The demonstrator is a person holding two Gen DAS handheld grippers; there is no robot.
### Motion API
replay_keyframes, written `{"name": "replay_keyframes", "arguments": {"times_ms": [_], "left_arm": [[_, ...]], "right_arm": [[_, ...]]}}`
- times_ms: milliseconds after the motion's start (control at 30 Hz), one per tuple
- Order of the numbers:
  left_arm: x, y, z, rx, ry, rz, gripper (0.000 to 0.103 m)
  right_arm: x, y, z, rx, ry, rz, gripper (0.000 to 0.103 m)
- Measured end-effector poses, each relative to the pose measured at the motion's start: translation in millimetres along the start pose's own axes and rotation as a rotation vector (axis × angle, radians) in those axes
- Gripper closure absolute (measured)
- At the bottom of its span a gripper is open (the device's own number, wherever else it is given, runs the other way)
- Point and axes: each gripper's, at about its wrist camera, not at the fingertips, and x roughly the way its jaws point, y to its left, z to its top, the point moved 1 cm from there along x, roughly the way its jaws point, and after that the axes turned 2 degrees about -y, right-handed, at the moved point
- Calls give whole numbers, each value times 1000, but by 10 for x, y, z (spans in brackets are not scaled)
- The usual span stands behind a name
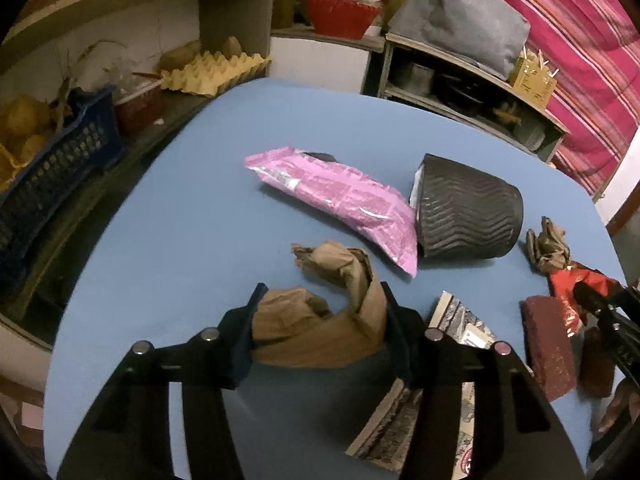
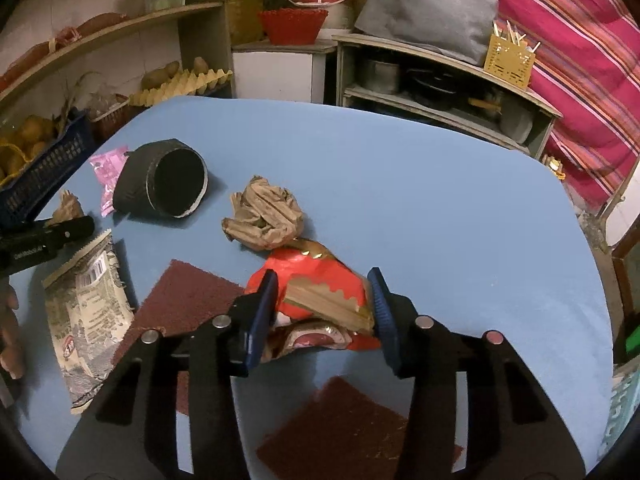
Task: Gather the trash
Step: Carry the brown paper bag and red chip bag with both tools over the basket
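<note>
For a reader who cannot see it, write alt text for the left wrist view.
The left gripper clamps crumpled brown paper on a blue table. Beyond lie a pink wrapper and a tipped black cup.

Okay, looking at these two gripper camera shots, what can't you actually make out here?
- Left wrist view: the printed packet is mostly covered by the left hand-held gripper, which straddles the crumpled brown paper.
- Right wrist view: the pink wrapper is half hidden behind the black cup.
- Right wrist view: the red wrapper's near end is hidden by the right hand-held gripper.
- Both views: packet print too small to read.
</note>
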Motion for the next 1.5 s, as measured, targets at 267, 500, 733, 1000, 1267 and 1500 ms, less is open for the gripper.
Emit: {"name": "replay_keyframes", "arguments": {"times_ms": [267,500,733,1000,1267,1500], "left_arm": [[-241,36,33,-10,-65,40,49],[-534,-153,-33,23,-110,51,49],[-931,-757,-124,107,-158,2,49],[-1235,-1637,-270,171,-172,-100,49],[-1340,-2615,-512,265,-166,-173,49],[-1362,-3362,-749,330,-139,-254,49]], "right_arm": [[-442,-132,15,11,-82,24,60],[-874,-402,-63,27,-120,21,60],[-1358,-846,-292,52,-145,-15,60],[-1927,-1606,-719,139,-174,-82,60],[-2385,-2352,-1231,228,-184,-149,60],[-2711,-2968,-1682,309,-168,-210,60]]}}
